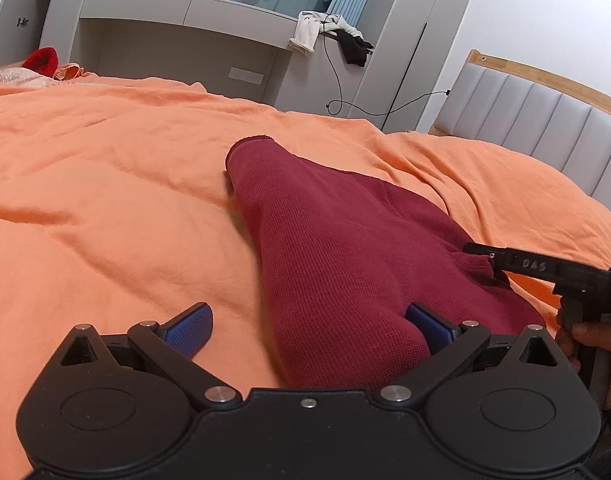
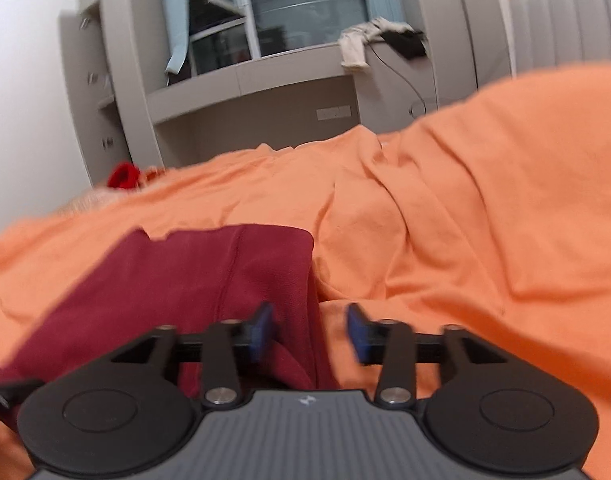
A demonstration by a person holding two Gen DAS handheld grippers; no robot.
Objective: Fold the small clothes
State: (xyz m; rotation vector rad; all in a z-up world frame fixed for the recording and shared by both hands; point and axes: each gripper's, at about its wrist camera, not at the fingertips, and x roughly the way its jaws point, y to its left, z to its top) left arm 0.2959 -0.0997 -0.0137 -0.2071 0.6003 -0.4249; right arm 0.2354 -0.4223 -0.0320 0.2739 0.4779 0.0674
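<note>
Both jaws stand apart: the left hand-held gripper straddles the near end of the maroon garment, whose length runs away across the bed; the right hand-held gripper brackets its side edge.

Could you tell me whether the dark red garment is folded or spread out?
Partly folded: the garment lies doubled into a long narrow strip on the orange bedcover, not spread flat.
</note>
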